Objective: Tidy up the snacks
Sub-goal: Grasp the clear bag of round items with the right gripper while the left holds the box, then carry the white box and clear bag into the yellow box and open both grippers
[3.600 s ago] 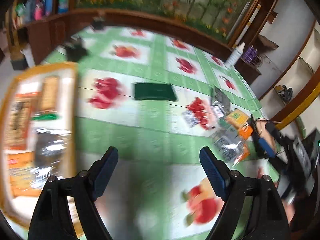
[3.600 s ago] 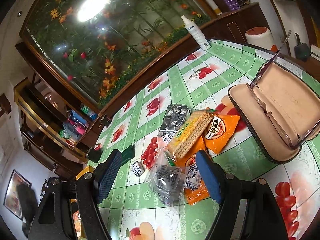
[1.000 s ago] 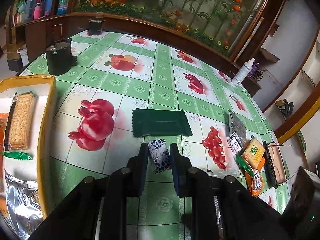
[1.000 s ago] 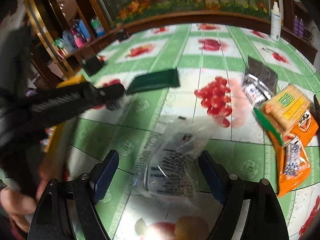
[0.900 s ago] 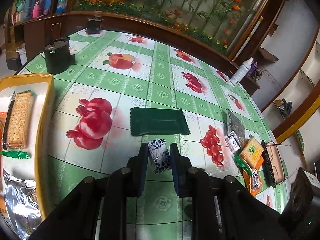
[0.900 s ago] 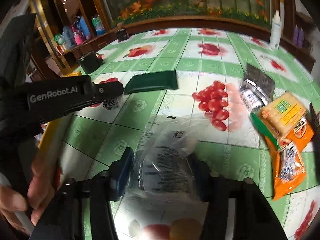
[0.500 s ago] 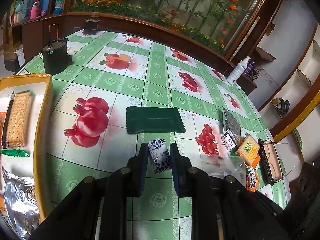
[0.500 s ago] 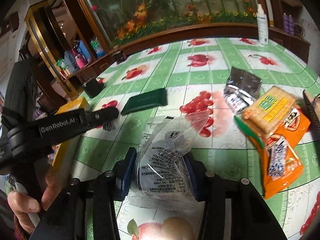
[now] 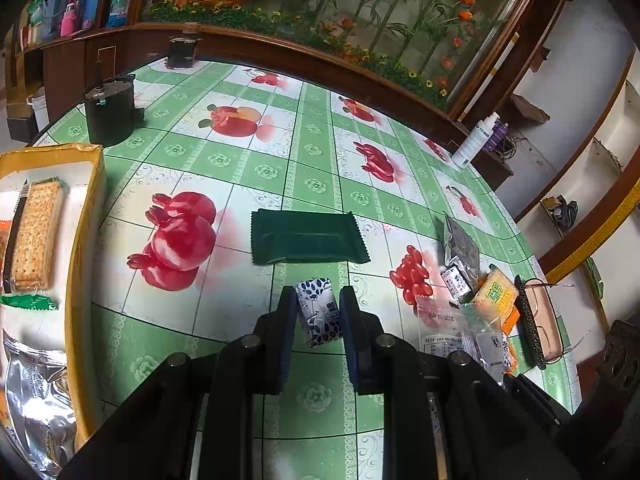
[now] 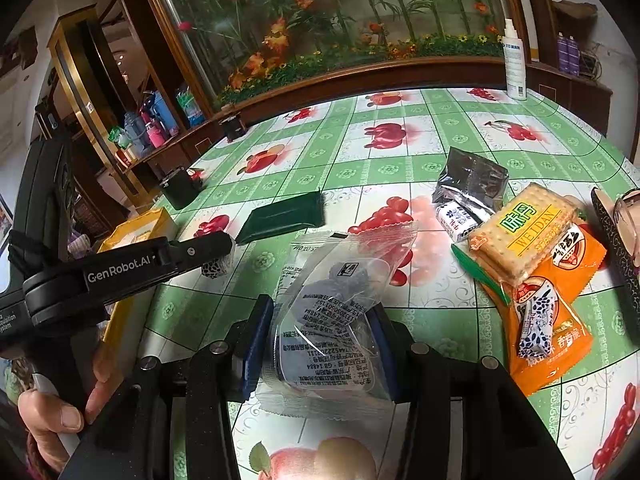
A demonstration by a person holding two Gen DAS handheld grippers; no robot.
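Three small white candy packets with dark blue leaf print are showing: one between the left claw's fingers, one lying by the silver bag, one lying on the orange pack. One clear plastic pouch with printed text is sitting in the right claw. One dark green flat wrapper, one crinkled silver foil bag, one yellow-labelled cracker pack and two orange snack sachets are lying on the surface.
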